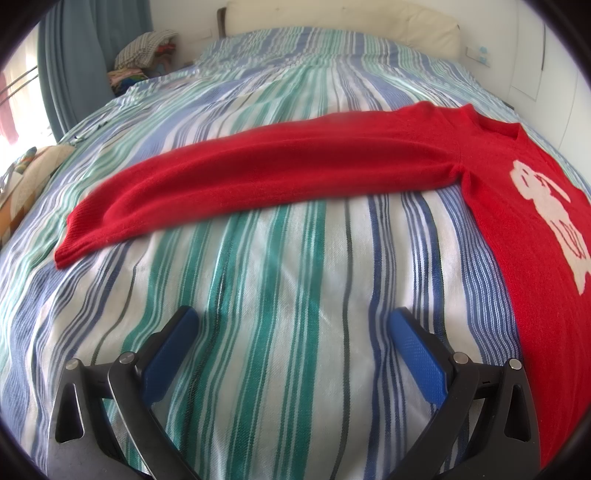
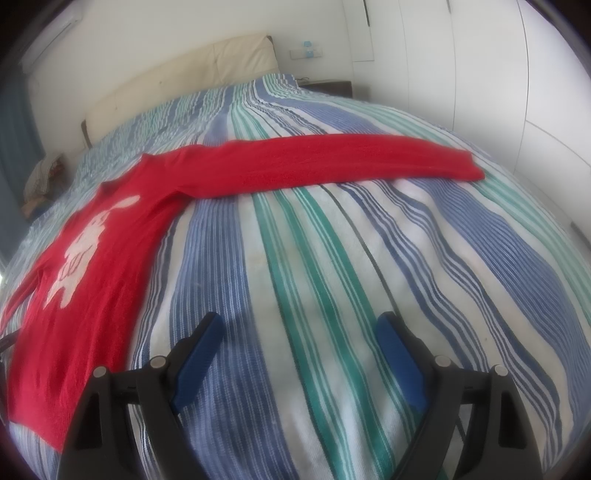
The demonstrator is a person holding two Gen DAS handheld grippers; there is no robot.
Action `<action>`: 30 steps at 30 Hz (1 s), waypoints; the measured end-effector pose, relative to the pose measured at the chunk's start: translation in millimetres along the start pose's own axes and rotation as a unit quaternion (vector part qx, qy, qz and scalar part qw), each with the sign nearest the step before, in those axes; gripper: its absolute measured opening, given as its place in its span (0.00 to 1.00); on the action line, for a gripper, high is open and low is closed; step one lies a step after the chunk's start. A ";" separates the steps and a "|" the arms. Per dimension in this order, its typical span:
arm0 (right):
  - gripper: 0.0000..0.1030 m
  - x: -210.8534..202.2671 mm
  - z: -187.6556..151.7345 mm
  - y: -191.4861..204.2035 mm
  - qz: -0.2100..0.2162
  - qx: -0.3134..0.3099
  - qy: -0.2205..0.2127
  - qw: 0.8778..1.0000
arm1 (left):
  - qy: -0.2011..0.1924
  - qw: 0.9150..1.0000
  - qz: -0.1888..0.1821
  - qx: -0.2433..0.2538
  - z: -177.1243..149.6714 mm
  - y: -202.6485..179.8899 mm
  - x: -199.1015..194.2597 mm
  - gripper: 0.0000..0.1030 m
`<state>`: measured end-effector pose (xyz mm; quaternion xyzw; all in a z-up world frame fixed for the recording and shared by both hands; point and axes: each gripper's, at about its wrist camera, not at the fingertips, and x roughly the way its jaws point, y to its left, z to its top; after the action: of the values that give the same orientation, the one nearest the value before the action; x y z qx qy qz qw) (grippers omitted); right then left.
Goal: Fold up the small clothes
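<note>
A small red sweater (image 1: 517, 221) with a white animal figure lies flat on the striped bedspread (image 1: 277, 277). In the left wrist view one sleeve (image 1: 240, 173) stretches out to the left, its cuff (image 1: 70, 240) at the far end. My left gripper (image 1: 291, 321) hovers open over bare bedspread, short of that sleeve. In the right wrist view the sweater's body (image 2: 92, 251) lies at the left and the other sleeve (image 2: 332, 162) runs out to the right. My right gripper (image 2: 297, 325) stands open above the bedspread, beside the sweater's lower edge, with nothing between its fingers.
A cream headboard (image 1: 332, 22) backs the bed. Piled clothes (image 1: 144, 55) and a blue curtain (image 1: 74, 55) stand at the far left. White wardrobe doors (image 2: 480, 74) and a dark nightstand (image 2: 328, 86) are on the right.
</note>
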<state>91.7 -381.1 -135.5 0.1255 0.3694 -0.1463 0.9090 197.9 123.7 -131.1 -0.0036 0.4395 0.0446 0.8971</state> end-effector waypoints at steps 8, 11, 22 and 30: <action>0.82 0.4 0.0 -0.7 -0.001 0.000 0.000 1.000 | 0.000 1.000 0.000 0.000 0.0 -0.2 0.1 1.00; 0.82 0.3 -0.1 0.0 -0.001 0.000 0.000 1.000 | 0.000 1.000 0.000 0.000 0.0 -0.4 0.2 1.00; 0.82 0.2 0.1 -0.9 0.000 0.000 0.000 1.000 | 0.000 1.000 0.000 0.000 -0.1 0.0 0.0 1.00; 0.82 0.1 -0.6 -1.0 0.005 0.005 0.000 1.000 | 0.000 1.000 0.000 0.000 -0.1 -0.2 0.1 1.00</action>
<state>91.0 -381.8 -136.1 0.1318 0.3682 -0.1440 0.9090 197.9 123.6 -131.2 -0.0036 0.4395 0.0448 0.8971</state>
